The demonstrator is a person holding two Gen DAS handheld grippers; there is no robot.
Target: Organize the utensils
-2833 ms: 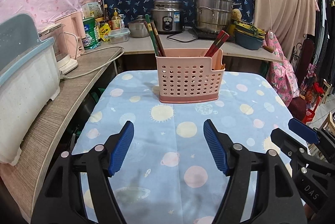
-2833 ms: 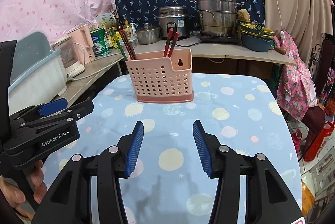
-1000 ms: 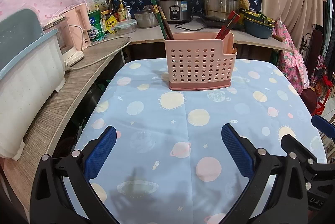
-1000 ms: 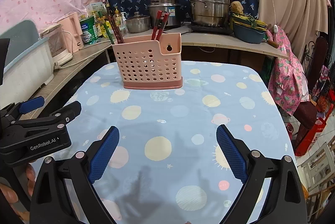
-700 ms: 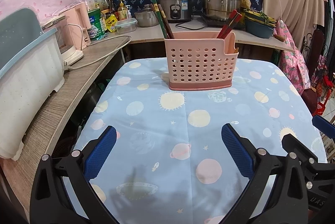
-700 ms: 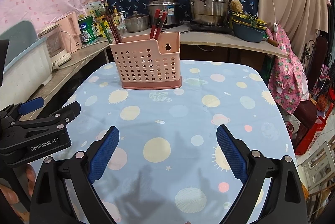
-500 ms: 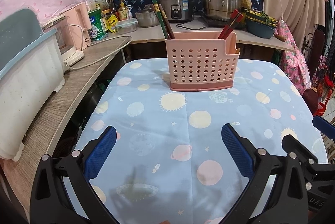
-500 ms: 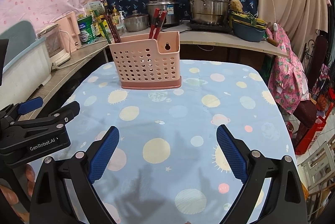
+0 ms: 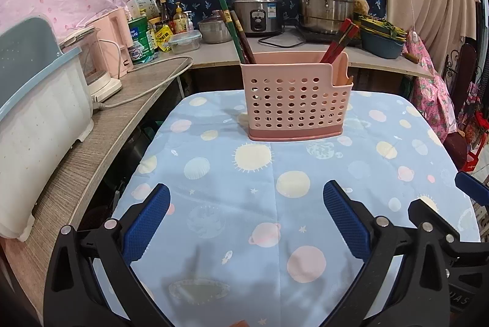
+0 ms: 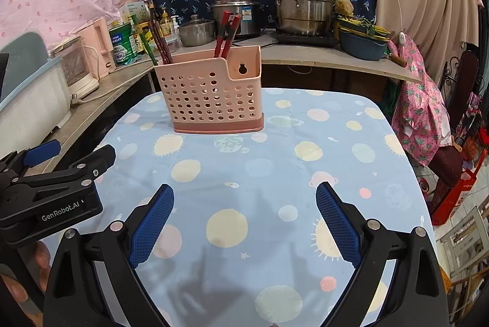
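Two grippers, left (image 9: 246, 210) and right (image 10: 244, 212), spread wide and empty; ahead of both, pink caddy (image 9: 295, 96) holds sorted chopsticks (image 9: 339, 41), apparently finished.

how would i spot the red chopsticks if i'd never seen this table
On the planet-print tablecloth stands one pink perforated holder. The red chopsticks lean out of its right end; the pair at the left end is dark green and brown.
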